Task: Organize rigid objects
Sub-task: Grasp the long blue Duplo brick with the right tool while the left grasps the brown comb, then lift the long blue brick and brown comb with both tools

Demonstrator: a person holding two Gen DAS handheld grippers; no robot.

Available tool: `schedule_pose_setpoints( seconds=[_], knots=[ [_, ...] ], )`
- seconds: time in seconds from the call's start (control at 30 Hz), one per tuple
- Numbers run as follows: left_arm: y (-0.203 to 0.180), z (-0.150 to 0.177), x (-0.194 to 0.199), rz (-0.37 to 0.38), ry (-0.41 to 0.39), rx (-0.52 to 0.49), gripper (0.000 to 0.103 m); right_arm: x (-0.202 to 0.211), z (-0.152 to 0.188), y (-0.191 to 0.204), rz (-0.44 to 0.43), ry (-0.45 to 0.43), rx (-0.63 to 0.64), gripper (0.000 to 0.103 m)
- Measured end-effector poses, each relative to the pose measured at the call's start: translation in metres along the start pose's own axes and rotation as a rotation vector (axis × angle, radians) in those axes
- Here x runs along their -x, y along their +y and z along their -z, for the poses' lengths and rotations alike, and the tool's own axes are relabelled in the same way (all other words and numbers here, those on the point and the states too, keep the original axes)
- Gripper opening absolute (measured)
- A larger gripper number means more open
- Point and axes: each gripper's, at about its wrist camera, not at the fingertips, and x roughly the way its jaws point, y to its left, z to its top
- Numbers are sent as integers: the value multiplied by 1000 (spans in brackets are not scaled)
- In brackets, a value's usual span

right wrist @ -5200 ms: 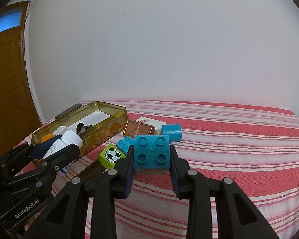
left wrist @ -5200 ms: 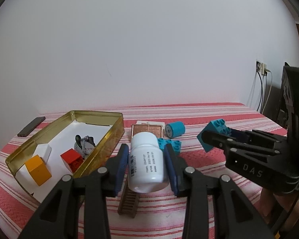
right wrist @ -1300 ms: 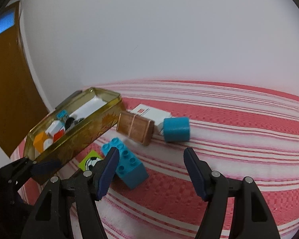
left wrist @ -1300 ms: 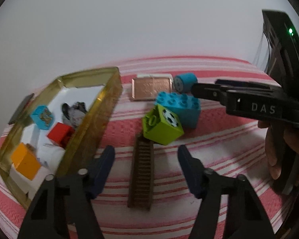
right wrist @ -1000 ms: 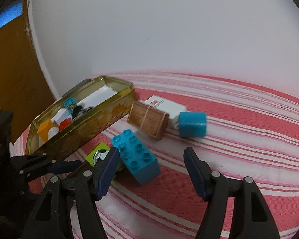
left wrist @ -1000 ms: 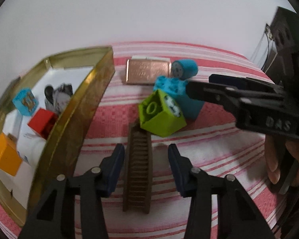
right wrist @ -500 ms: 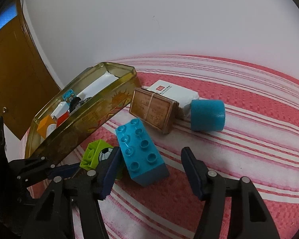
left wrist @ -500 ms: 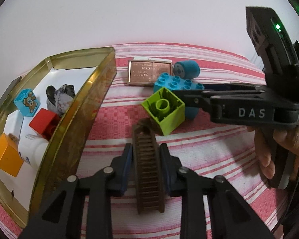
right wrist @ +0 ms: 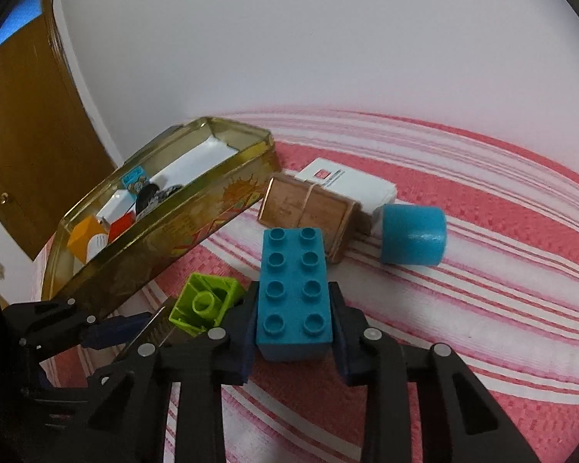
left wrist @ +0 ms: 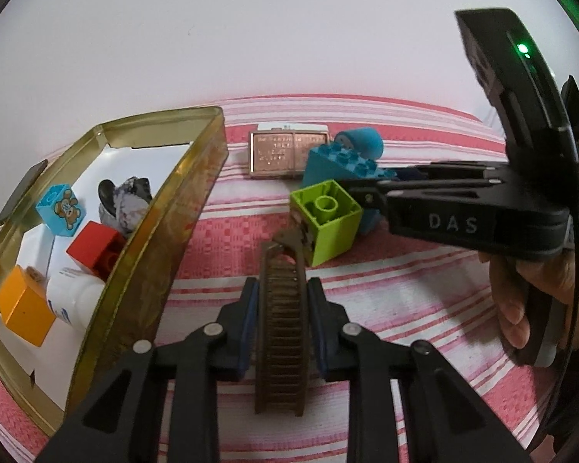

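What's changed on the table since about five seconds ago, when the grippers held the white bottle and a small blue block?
The white bottle and small bear block now lie in the gold tin. The left gripper has closed on the brown comb; the right gripper has just been closing around the long blue brick. The blue cylinder stayed put.

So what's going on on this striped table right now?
A person is tidying toys into a gold tin. The left gripper is shut on a brown comb lying on the cloth. The right gripper has just been closing around a blue brick. A green block sits loose between them; several blocks are already in the tin.
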Motion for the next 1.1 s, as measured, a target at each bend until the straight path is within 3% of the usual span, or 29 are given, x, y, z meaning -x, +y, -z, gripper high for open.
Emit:
schedule_pose_setpoints(
  seconds=[0.27,1.1],
  knots=[
    [1,0,12,-9,-66,1,23,18,3,3,65,-85,10,34],
    [12,3,34,-85,-199,46,23,42,14,7,120,-192,-39,34]
  ],
)
